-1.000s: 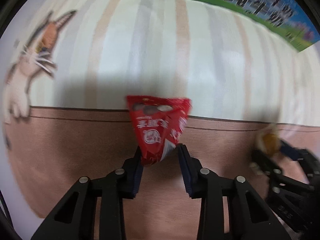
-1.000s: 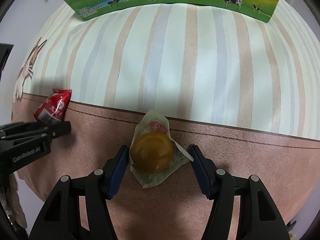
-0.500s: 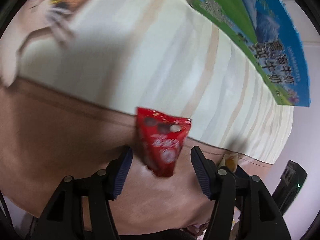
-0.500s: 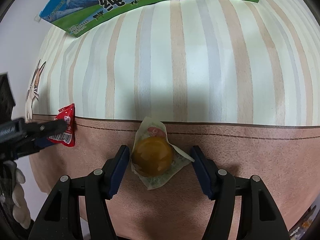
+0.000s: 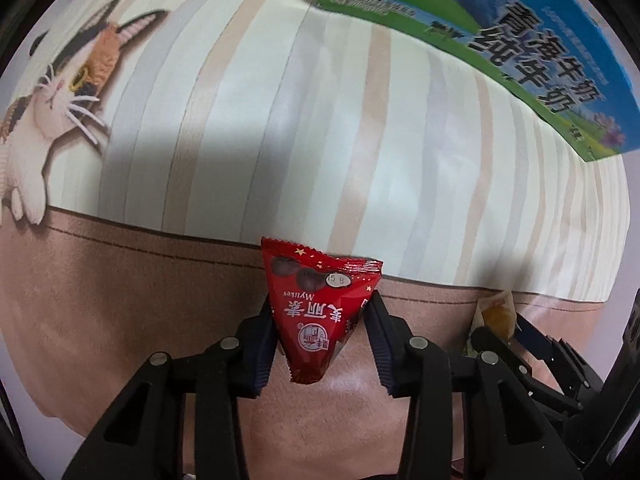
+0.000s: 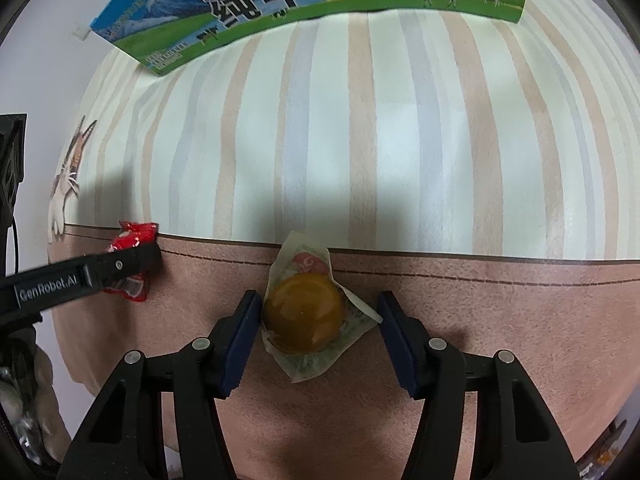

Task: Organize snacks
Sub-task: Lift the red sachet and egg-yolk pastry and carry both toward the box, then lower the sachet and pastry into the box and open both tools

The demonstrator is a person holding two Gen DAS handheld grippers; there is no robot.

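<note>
A striped cloth point(image 6: 400, 140) with a pink border covers the table. Since half a second ago the left gripper point(image 5: 320, 340) has clamped on the one red snack packet point(image 5: 316, 320); the right gripper's point(image 6: 316, 316) fingers have narrowed, its right pad clear of the one orange jelly cup point(image 6: 304, 312). Only the left view shows the packet's print. One milk carton point(image 6: 280, 4) lies behind.

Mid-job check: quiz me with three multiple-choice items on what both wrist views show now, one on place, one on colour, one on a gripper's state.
1. Where does the milk carton lie?
A. far end of the striped cloth
B. between the jaws
C. on the floor

2. What colour is the triangular snack packet?
A. green
B. red
C. white

3. How do the left gripper's jaws stand?
A. wide open, nothing between them
B. out of view
C. closed on the packet

Answers: 1 A, the carton lies beyond the stripes; 2 B, its wrapper is red; 3 C, both jaws press its sides.
</note>
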